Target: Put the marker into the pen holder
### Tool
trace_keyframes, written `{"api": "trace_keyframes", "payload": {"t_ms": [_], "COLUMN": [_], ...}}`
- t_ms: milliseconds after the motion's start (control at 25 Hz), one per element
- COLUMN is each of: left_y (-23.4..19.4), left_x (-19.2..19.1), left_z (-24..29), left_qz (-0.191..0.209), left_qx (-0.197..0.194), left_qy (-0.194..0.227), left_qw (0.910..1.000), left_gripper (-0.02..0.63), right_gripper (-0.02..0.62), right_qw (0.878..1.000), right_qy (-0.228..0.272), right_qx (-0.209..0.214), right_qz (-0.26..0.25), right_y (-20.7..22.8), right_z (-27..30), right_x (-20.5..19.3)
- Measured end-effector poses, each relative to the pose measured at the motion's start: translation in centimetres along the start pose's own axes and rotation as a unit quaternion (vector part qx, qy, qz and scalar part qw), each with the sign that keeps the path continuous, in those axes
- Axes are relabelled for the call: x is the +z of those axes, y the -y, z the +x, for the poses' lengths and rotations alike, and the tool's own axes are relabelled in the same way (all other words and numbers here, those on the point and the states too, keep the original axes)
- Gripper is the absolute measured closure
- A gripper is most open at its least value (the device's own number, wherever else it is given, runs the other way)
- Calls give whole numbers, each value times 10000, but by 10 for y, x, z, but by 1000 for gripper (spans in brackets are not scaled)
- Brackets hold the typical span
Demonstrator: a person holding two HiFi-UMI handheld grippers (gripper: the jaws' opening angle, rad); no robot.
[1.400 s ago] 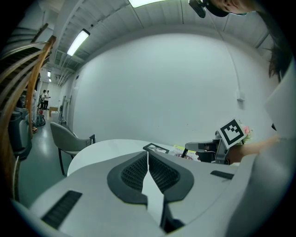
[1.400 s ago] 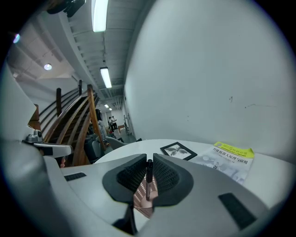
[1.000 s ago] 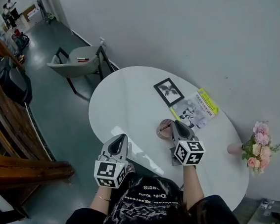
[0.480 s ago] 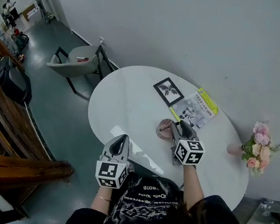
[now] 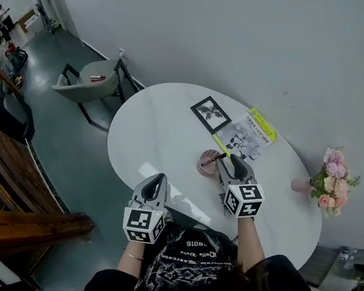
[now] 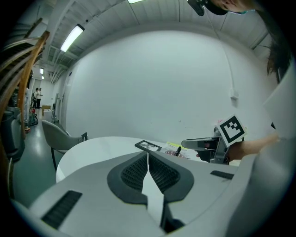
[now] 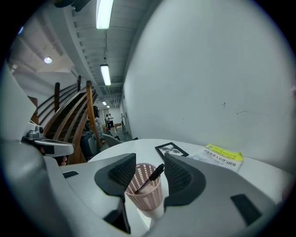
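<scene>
At the table's [image 5: 155, 131] near edge, the left gripper [image 6: 148, 156] hangs idle, its jaws pressed together on nothing. Beside it, the right gripper [image 7: 150, 163] is opening its jaws wide. They were nearly closed a second ago, and the pads no longer press on anything. The marker [image 7: 150, 178] they have let go stands tilted inside the pink holder [image 7: 143, 196], its dark cap leaning over the rim toward the right-hand jaw. Marker and holder both show in the gap between the spread pads. With the marker lodged in the holder, the task looks all but done. What seems left is to draw the gripper back without knocking the light holder. Beyond lie a framed photo [image 5: 210, 114] and a booklet [image 5: 249, 136].
</scene>
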State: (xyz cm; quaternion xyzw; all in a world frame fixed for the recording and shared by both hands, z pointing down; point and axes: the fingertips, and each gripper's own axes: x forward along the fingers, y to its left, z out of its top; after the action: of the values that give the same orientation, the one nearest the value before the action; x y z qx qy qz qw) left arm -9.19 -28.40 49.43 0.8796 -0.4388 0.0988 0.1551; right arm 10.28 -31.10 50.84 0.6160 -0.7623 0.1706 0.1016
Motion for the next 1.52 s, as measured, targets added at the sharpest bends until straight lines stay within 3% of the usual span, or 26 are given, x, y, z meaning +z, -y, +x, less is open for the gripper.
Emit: {"api": "trace_keyframes", "payload": {"t_ms": [80, 400, 960, 1160, 1520], "left_y": [5, 20, 39, 46, 60], "left_x": [0, -2, 2, 5, 9], "left_z": [2, 11, 20, 19, 19], "left_qz": [13, 40, 70, 79, 102], "left_qx": [-85, -281, -453, -469, -512], "left_qy": [-8, -10, 63, 103, 253], "left_qw": [10000, 9996, 9989, 9988, 9983], "left_gripper": [580, 580, 580, 580, 580], "right_gripper": [383, 546, 568, 568, 568], "right_qw": [10000, 9998, 9990, 9973, 9969], "right_qy": [24, 83, 202, 146, 197], "right_qx": [11, -27, -301, -246, -179], "right_qz": [-93, -184, -246, -680, -740], "right_y": [-2, 0, 23, 18, 20], "right_z": [-7, -32, -58, -59, -61], "right_x": [1, -3, -3, -4, -4]}}
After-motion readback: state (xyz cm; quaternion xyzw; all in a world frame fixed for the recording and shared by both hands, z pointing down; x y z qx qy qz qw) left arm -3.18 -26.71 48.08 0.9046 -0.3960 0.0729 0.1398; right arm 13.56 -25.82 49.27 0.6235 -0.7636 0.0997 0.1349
